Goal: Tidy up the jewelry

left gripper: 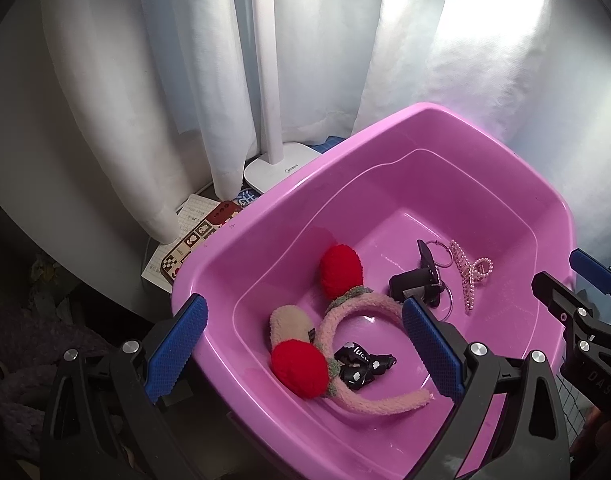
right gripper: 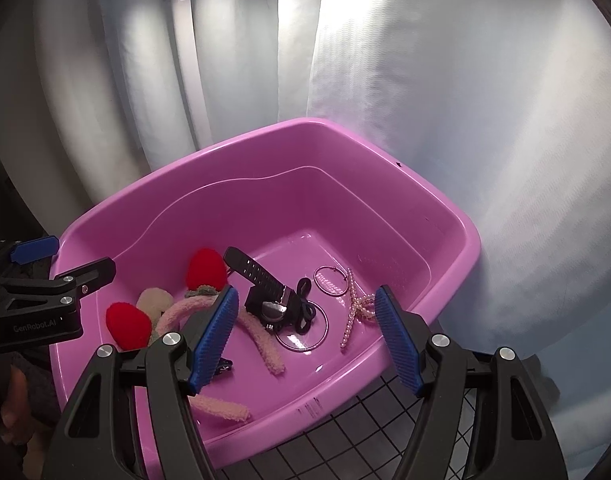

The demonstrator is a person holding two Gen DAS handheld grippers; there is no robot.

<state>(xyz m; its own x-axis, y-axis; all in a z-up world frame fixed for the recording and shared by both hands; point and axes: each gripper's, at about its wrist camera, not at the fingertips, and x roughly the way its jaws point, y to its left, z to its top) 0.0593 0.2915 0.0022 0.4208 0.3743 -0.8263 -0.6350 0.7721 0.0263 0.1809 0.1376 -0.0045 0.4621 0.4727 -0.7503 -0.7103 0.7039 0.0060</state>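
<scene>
While both hand-held grippers, left (left gripper: 303, 354) and right (right gripper: 307, 334), are held spread and empty above the pink tub (right gripper: 457, 236), the watch (right gripper: 265, 292) inside it should be approached squarely, clear of the hoop earrings (right gripper: 305, 328).

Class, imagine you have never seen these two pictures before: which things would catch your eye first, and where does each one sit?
The big pink tub fills the middle of both views. Inside it, at its left, lies a fluffy pink headband with two bright red pompoms; to its right sit a black watch, hoop earrings and a pearl hair claw. The left gripper and right gripper hang open over the tub's near rim.
</scene>
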